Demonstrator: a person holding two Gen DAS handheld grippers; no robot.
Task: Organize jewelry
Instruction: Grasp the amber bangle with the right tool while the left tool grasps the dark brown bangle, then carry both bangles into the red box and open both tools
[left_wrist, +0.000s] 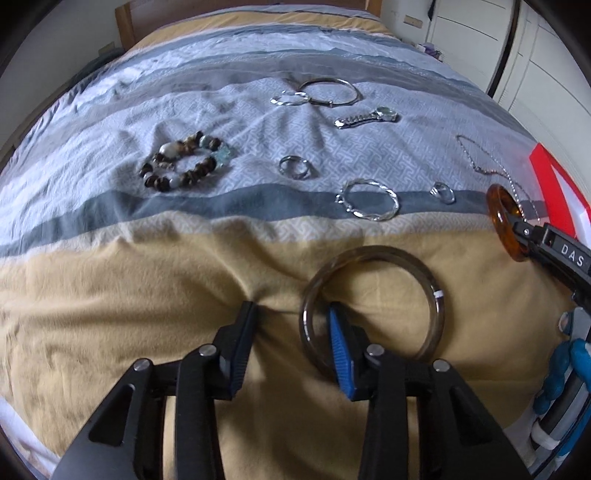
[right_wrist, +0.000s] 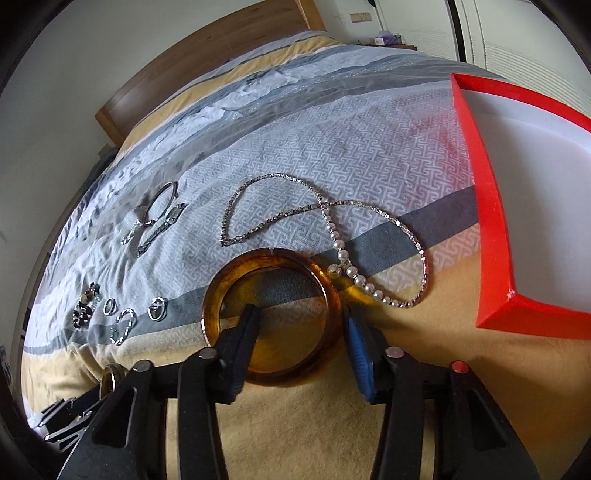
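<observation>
Both grippers tilt steeply down at the near, tan part of the bed (left_wrist: 110, 295). The left gripper (left_wrist: 291, 321) stands about half open astride the near-left arc of a grey bangle (left_wrist: 373, 306) lying flat on the tan cloth: the blue-padded finger is inside the ring, the black one outside, and neither pad visibly presses the rim, so nothing is gripped. The right gripper (right_wrist: 301, 325) is likewise part open over an amber bangle (right_wrist: 271, 317) that lies across the edge of the tan and grey bands; its black finger dips inside the ring, the blue one sits just outside the right rim, and whether either pad touches cannot be told. In the left view that bangle (left_wrist: 500, 225) shows at the right edge with the black finger through it. Just beyond the amber bangle a pearl and chain necklace (right_wrist: 332, 236) lies looped, its pearl strand touching the bangle's far-right rim. A red tray (right_wrist: 487, 229) with a white floor sits to the right, near the necklace. Farther left on the patterned band lie a twisted silver bangle (left_wrist: 367, 199), two rings (left_wrist: 295, 166), a bead bracelet (left_wrist: 184, 162), a watch (left_wrist: 365, 118) and, farthest, a thin silver bangle (left_wrist: 330, 92). A wooden headboard (right_wrist: 192, 62) closes the far end.
</observation>
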